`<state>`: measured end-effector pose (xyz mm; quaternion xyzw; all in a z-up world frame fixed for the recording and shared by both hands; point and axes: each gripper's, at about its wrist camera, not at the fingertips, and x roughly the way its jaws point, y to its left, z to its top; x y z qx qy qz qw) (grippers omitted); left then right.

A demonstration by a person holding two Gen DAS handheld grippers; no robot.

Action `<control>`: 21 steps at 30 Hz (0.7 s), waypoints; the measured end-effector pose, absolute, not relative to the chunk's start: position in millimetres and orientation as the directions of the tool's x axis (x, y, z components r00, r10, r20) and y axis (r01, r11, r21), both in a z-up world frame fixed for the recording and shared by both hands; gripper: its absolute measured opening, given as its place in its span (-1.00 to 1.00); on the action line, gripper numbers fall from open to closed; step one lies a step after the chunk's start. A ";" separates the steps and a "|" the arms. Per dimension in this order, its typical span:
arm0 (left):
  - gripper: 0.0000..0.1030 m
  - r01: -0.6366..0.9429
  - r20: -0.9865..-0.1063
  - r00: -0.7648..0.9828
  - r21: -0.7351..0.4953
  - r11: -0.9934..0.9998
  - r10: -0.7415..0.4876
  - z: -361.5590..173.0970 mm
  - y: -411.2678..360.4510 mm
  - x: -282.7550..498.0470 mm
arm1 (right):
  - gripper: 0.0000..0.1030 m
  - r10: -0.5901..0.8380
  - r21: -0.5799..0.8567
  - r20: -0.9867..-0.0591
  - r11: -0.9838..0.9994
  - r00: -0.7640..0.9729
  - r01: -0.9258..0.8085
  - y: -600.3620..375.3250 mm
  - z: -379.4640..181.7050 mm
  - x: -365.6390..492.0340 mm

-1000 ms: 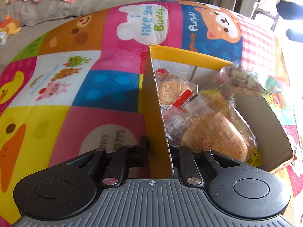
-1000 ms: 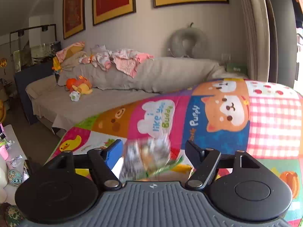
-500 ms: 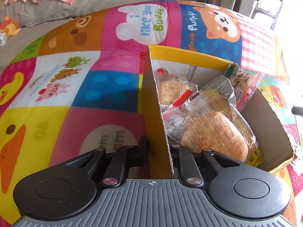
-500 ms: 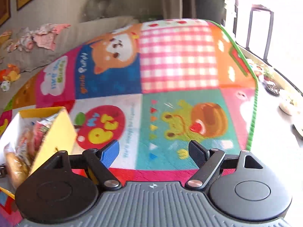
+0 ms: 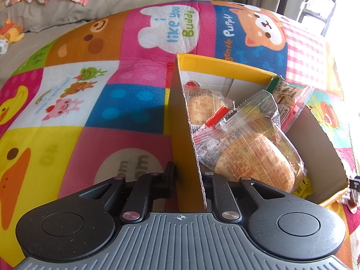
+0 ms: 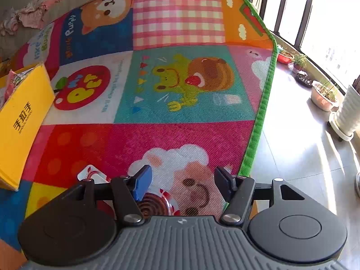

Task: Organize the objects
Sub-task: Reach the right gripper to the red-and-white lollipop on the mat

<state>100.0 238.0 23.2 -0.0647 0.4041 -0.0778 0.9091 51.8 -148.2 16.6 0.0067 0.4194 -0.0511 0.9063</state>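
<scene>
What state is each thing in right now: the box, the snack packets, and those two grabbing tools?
Yellow box: open-topped, upright on the play mat, one wall clamped.
Snack packets: sealed, piled inside the box.
Left hand-held gripper: shut on the box wall.
Right hand-held gripper: open, jaws just been closing, nothing held between them.
Red-and-white packet: sealed, lying on the mat under the right hand-held gripper.
</scene>
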 end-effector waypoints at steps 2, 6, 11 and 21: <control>-0.69 0.087 -0.724 0.662 -0.183 0.979 -0.195 23.3 238.2 100.4 | 0.21 -0.049 -0.009 -0.767 0.998 0.640 0.066 -136.5 16.7 40.4; -0.69 0.088 -0.723 0.663 -0.184 0.979 -0.195 22.8 238.7 100.1 | 0.22 0.013 0.009 -0.767 1.000 0.641 -0.010 -116.7 24.1 23.9; -0.69 0.087 -0.722 0.664 -0.187 0.979 -0.196 22.5 239.2 99.5 | 0.43 -0.024 -0.049 -0.725 0.999 0.688 -0.017 -116.1 43.6 14.6; -0.69 0.087 -0.721 0.664 -0.186 0.979 -0.196 22.6 239.0 99.6 | 0.57 0.019 0.005 -0.772 1.000 0.635 -0.024 -132.4 31.1 3.0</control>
